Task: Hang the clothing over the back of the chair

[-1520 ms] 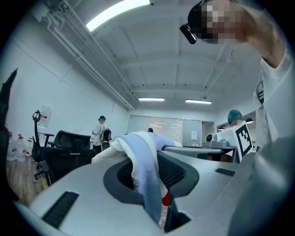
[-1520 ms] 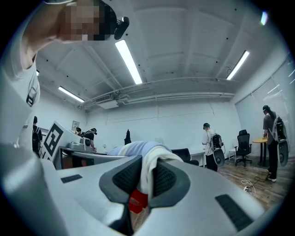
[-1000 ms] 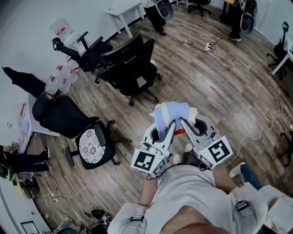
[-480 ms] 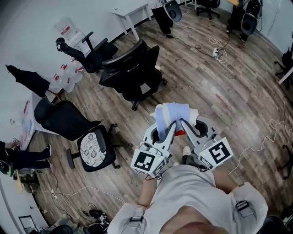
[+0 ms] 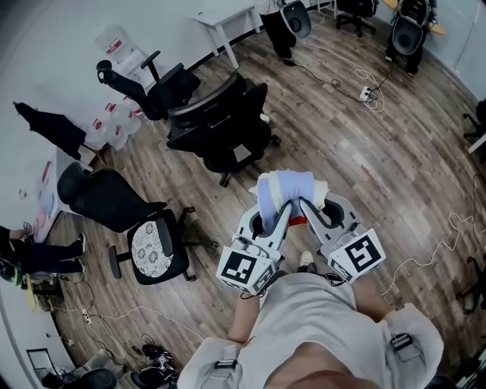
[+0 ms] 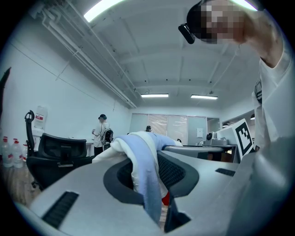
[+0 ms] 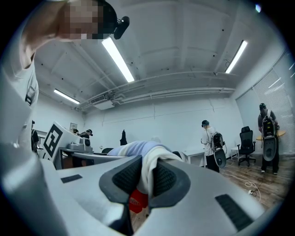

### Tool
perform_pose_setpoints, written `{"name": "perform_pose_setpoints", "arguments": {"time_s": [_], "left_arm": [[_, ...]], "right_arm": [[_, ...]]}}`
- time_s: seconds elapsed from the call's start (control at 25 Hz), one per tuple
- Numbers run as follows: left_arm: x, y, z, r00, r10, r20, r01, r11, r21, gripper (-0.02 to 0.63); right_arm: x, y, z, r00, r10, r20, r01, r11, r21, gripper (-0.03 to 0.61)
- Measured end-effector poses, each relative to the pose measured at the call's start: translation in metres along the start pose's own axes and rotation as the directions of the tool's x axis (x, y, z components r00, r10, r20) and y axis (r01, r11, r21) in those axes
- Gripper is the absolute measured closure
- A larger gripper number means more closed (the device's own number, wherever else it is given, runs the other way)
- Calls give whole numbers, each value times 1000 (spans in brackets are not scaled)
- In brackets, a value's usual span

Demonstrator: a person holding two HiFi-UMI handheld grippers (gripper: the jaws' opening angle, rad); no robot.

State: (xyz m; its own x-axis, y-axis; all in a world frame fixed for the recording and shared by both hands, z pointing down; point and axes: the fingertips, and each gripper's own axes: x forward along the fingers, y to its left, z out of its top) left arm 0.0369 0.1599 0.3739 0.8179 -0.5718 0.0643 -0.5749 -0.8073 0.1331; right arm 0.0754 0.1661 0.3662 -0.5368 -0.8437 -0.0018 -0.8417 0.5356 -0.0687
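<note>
- The left tongs point(image 6: 146, 171) were narrowed onto a folded pale blue and cream piece of clothing point(image 5: 285, 188), with cloth pinched between the dark ribbed pads.
- The right tongs point(image 7: 146, 177) were likewise clamped on a cream fold of the same clothing, so both pairs held one bundle between them.
- The bundle hung in the air in front of the person, above the floor and well apart from every chair.
- A small red thing point(image 7: 137, 201) showed below the cloth; what it was could not be told.
- The floor was of grey-brown wood planks point(image 5: 364, 152), with thin white cables point(image 5: 448, 228) trailing over it and a white power strip point(image 5: 367, 93) lying on it.
- Two black mesh-backed office chairs point(image 5: 220, 121) stood close together ahead of the bundle.
- A third black chair with a white lace-patterned seat cushion point(image 5: 152, 243) stood to the left.
- A white tabletop point(image 5: 224, 11) stood against the plain white wall point(image 5: 45, 61).
- Clear water bottles with red labels point(image 5: 102, 125) were grouped at the foot of that wall.
- Long strip lights point(image 7: 117, 57) ran along the white ceiling.
- A standing person with a backpack point(image 7: 209, 143) was near the far wall.
</note>
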Motion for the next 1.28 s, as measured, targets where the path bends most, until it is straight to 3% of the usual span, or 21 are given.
{"name": "perform_pose_setpoints", "arguments": {"time_s": [0.76, 1.28], "left_arm": [[48, 41, 6, 999, 50, 11, -50, 999, 0, 520], [80, 94, 10, 1000, -3, 10, 3, 1000, -13, 520]], "right_arm": [[45, -48, 2, 999, 44, -4, -44, 999, 4, 522], [98, -77, -2, 1000, -17, -14, 17, 1000, -2, 522]]}}
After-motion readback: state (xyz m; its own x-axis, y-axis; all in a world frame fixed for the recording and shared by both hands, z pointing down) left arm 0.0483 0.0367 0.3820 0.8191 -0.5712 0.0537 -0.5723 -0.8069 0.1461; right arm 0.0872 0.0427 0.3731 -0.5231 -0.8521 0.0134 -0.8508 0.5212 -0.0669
